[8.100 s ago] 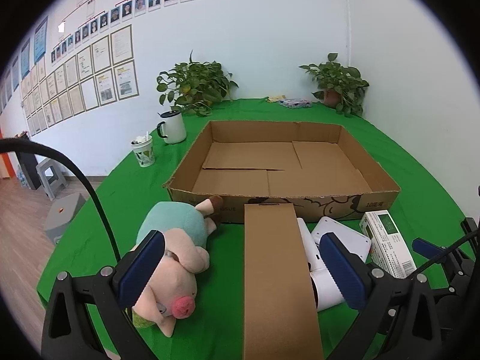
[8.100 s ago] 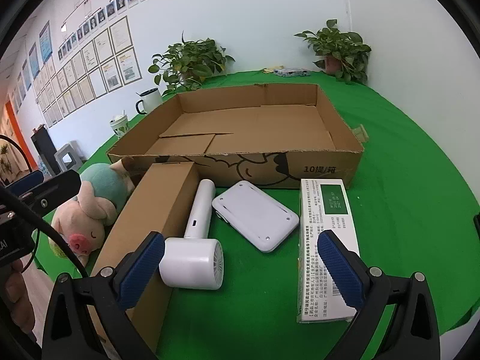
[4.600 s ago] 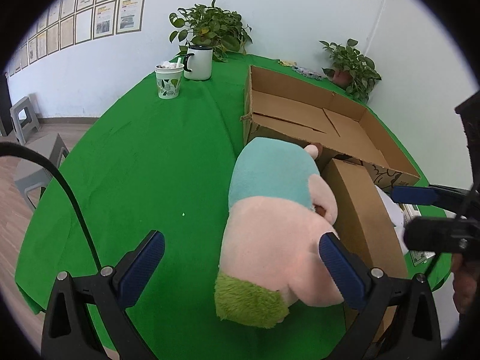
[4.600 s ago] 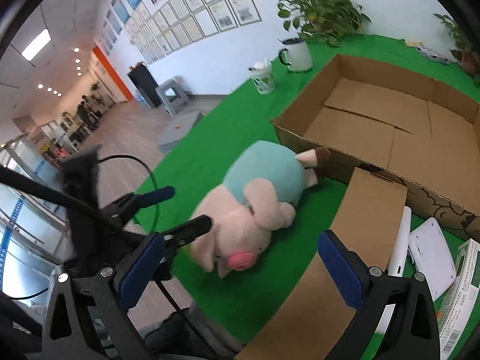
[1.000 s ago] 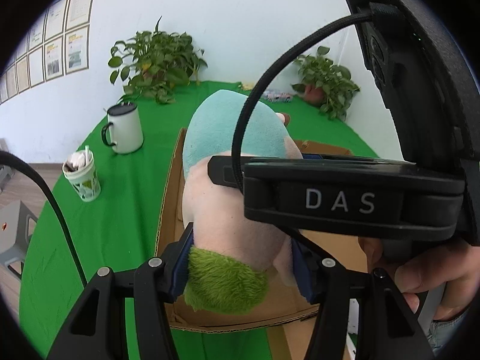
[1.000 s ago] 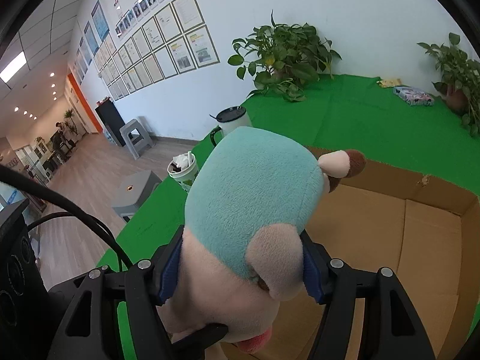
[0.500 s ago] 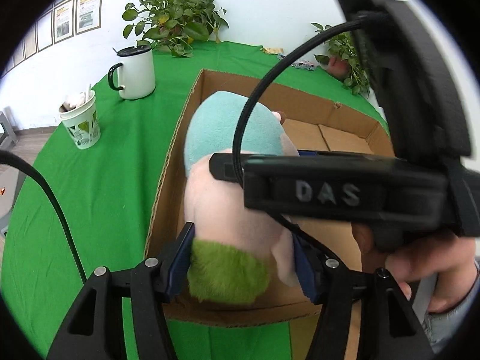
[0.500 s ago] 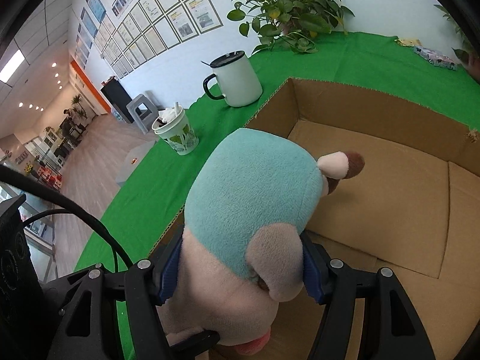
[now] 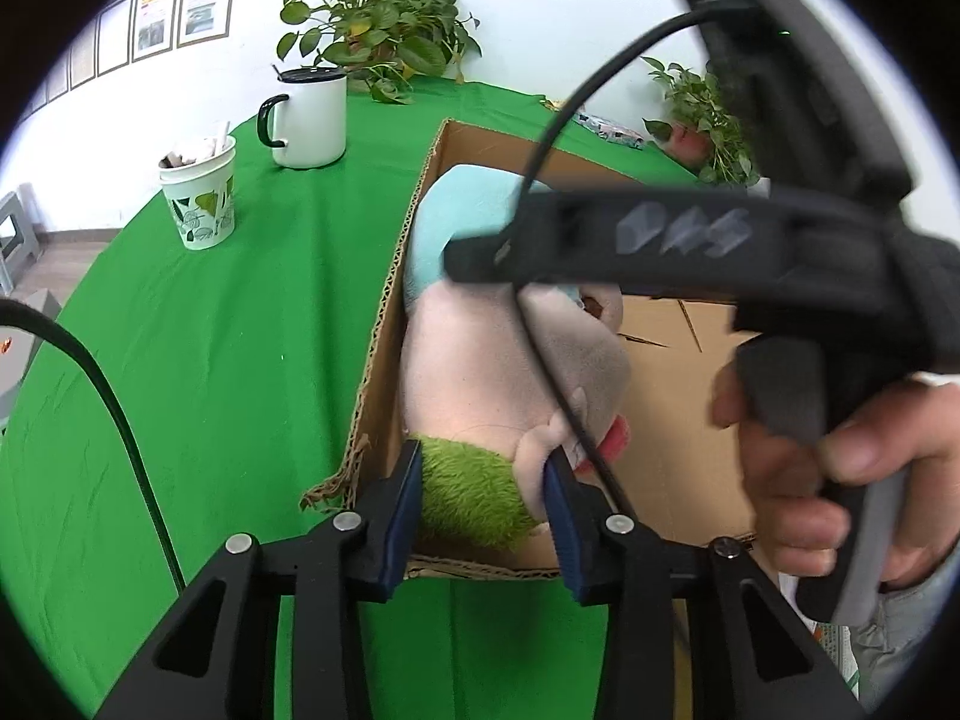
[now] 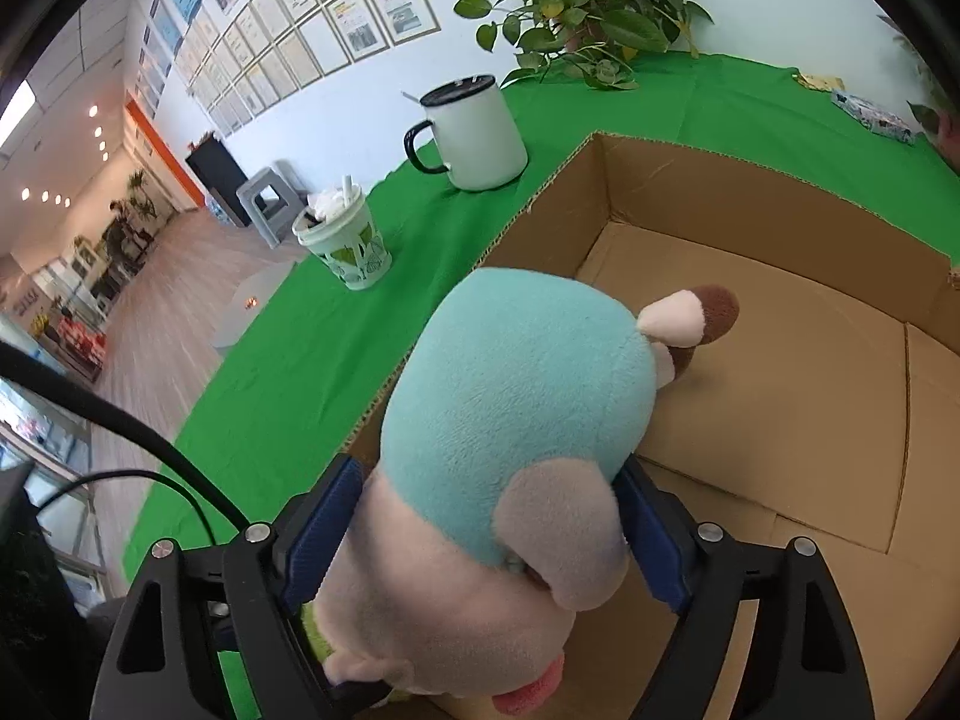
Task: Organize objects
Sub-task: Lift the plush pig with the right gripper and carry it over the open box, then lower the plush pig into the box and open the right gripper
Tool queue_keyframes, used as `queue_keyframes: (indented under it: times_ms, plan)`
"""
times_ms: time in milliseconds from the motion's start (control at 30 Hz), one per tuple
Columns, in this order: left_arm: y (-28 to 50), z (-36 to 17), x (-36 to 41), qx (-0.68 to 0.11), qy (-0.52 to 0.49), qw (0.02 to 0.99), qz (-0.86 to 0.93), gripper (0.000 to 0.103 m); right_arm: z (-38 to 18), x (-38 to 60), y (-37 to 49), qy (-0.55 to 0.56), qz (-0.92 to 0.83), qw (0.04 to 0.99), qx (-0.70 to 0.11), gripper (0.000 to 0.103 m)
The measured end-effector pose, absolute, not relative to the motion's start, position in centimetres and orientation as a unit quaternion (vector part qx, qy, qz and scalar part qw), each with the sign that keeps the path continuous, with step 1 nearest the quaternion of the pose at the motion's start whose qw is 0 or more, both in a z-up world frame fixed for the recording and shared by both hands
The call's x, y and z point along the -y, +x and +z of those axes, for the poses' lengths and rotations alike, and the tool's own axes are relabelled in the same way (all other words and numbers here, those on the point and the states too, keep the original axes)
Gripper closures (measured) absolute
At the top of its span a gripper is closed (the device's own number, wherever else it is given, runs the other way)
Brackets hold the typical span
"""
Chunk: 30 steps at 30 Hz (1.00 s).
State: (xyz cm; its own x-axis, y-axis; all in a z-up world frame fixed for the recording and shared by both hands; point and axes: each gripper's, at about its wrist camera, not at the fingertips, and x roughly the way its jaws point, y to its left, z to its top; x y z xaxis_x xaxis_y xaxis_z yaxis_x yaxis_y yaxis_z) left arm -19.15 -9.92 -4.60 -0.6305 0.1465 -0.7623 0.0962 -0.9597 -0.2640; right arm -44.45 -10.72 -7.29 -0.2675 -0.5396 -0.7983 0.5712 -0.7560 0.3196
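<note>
A plush pig with a teal body, pink head and green tuft lies in the near left corner of the open cardboard box. My left gripper is closing, and its blue pads squeeze the green tuft at the box's near wall. My right gripper straddles the plush pig where head meets body. Its jaws are opening and the pads stand just off the fabric. A person's hand holds the right gripper's handle. The box wall rises behind the pig.
A white mug and a paper cup stand on the green cloth left of the box. Potted plants sit at the back. The box floor to the right of the pig is bare.
Both grippers have sunk with the pig, which now lies inside the box corner. The left jaws have narrowed on the green tuft. The right jaws have spread wider.
</note>
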Motion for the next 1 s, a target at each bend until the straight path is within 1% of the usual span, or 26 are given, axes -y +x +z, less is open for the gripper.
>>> queue_keyframes:
  times_ms: [100,200,233,267,300,367,433,600,633,667,700,733,767,800,833,867,900,933,1000]
  plan:
    - [-19.1,-4.6,10.0,0.148,-0.429,0.011,0.891,0.065,-5.3,8.8,-44.0,0.479,-0.802,0.357,0.023,0.021]
    - [-19.0,-4.5,10.1,0.149,-0.429,0.009,0.891,0.065,-5.0,7.1,-44.1,0.488,-0.8,0.347,0.044,0.021]
    - [-18.9,-4.4,10.0,0.145,-0.428,0.008,0.892,0.065,-5.7,6.8,-44.3,0.504,-0.793,0.34,0.044,0.028]
    - [-18.6,-4.3,9.9,0.14,-0.426,0.006,0.894,0.065,-6.6,6.8,-44.3,0.519,-0.787,0.33,0.034,0.041]
    - [-18.4,-4.3,9.9,0.135,-0.423,0.002,0.896,0.066,-7.6,6.9,-44.3,0.533,-0.782,0.322,0.025,0.042]
    - [-17.5,-3.9,9.7,0.125,-0.417,0.005,0.9,0.066,-8.2,6.6,-44.2,0.531,-0.778,0.331,0.057,0.045]
    - [-16.5,-3.4,9.6,0.117,-0.41,0.005,0.905,0.065,-8.3,6.5,-44.3,0.526,-0.782,0.327,0.065,0.047]
    - [-14.2,-2.1,9.7,0.113,-0.392,0.009,0.913,0.064,-8.4,6.3,-43.9,0.52,-0.789,0.322,0.066,0.047]
    - [-13.8,-1.9,9.7,0.113,-0.39,0.008,0.914,0.059,-8.3,5.9,-44.0,0.52,-0.788,0.322,0.072,0.046]
    - [-13.4,-1.6,9.7,0.113,-0.386,0.006,0.916,0.052,-8.2,5.5,-44.0,0.521,-0.787,0.32,0.079,0.044]
    - [-12.9,-1.4,9.7,0.11,-0.381,0.0,0.918,0.049,-8.3,5.2,-44.0,0.523,-0.787,0.314,0.089,0.043]
    - [-12.6,-1.1,9.6,0.104,-0.374,-0.012,0.921,0.043,-8.0,4.7,-43.9,0.526,-0.788,0.302,0.103,0.042]
    - [-12.1,-0.8,9.5,0.095,-0.365,-0.026,0.926,0.039,-7.5,4.2,-43.6,0.526,-0.792,0.289,0.111,0.04]
    - [-11.5,-0.4,9.5,0.09,-0.353,-0.034,0.931,0.038,-6.7,3.5,-43.1,0.521,-0.8,0.277,0.11,0.034]
    - [-11.0,0.0,9.4,0.088,-0.339,-0.033,0.936,0.036,-5.8,2.8,-42.3,0.51,-0.81,0.269,0.102,0.017]
    - [-10.3,0.6,9.2,0.086,-0.324,-0.03,0.941,0.032,-4.6,1.9,-41.2,0.495,-0.823,0.262,0.095,0.001]
    - [-9.8,1.0,9.0,0.085,-0.31,-0.029,0.946,0.029,-3.4,0.6,-39.7,0.477,-0.838,0.252,0.088,0.001]
    - [-9.3,1.4,8.8,0.082,-0.297,-0.031,0.951,0.023,-2.4,-0.7,-38.4,0.464,-0.848,0.242,0.083,0.001]
    - [-8.3,2.2,7.8,0.071,-0.269,-0.034,0.96,0.022,-1.0,-3.5,-35.4,0.442,-0.866,0.22,0.079,0.001]
